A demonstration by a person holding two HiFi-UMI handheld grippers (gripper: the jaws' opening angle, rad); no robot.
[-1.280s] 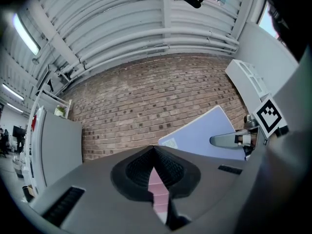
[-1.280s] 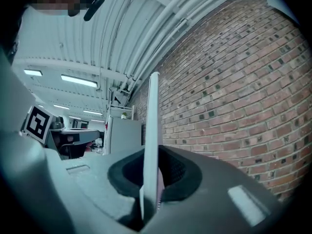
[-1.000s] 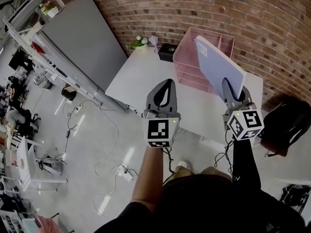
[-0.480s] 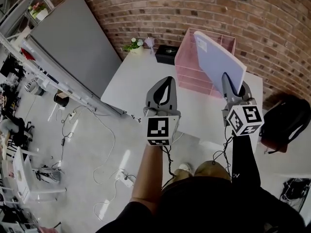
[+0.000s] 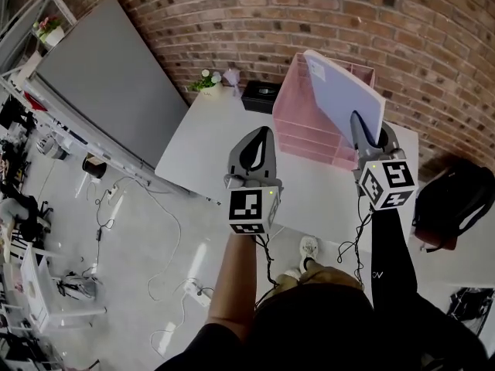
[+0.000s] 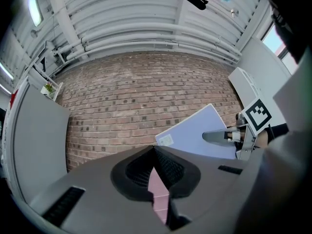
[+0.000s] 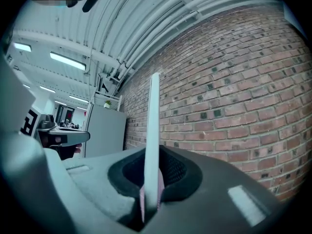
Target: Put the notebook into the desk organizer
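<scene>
Right gripper [image 5: 363, 132] has its fingers clamped on the lower edge of the notebook [image 5: 340, 95], and there it is, a pale lavender slab raised on end, tilted toward 11 o'clock. It hangs in front of the pink desk organizer [image 5: 298, 122], which stands at the 12 o'clock side of the white tabletop [image 5: 209, 141], against the brick wall [image 5: 232, 22]. Whether the notebook touches the organizer, I can't tell. From the right gripper view the notebook is a thin upright edge between the pads. At 9 o'clock of it, the left gripper [image 5: 261, 134] hovers over the tabletop, fingers together, nothing between them.
</scene>
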